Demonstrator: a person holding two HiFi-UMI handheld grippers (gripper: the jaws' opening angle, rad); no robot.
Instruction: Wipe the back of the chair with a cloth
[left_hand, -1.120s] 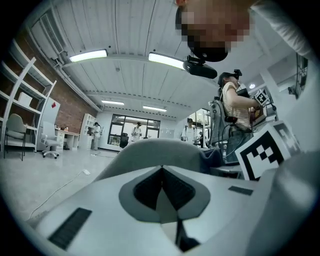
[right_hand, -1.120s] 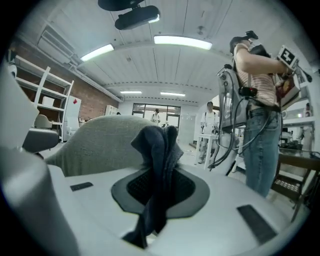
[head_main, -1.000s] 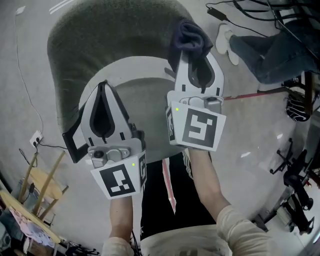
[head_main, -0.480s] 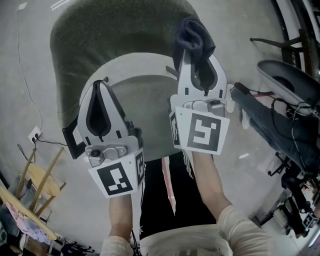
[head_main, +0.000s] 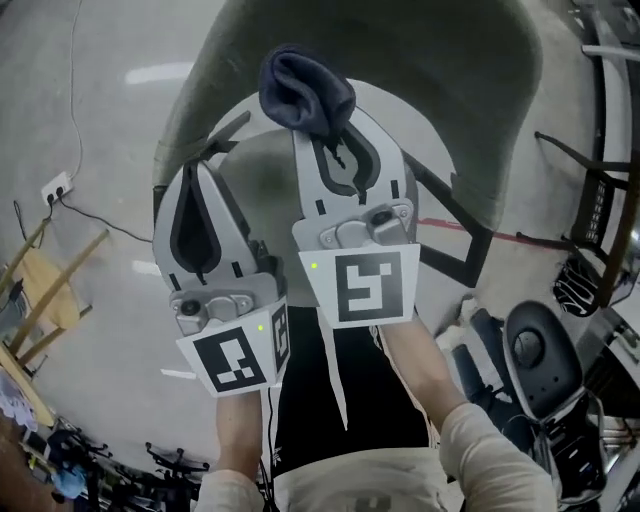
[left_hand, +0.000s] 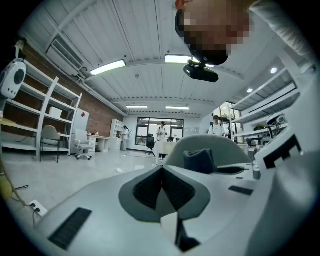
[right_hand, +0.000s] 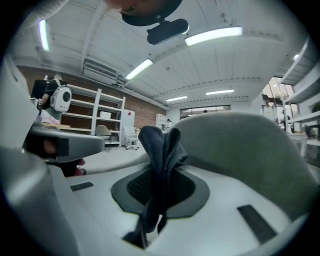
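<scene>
The chair's grey-green back curves across the top of the head view, with its white shell below. My right gripper is shut on a dark blue cloth, which bunches above the fingertips in front of the chair back. In the right gripper view the cloth stands up between the jaws of the right gripper, and the chair back lies just beyond. My left gripper is shut and empty, beside the right one. In the left gripper view the left gripper points past the cloth and chair back.
A dark office chair stands at the lower right and a black metal frame at the right edge. A wall socket with a cable and a wooden stand are at the left. The person's black trousers are below.
The view has swung, so the chair back now lies up and to the right. My right gripper with the cloth has come in close beside the left. The person in jeans has left the view.
</scene>
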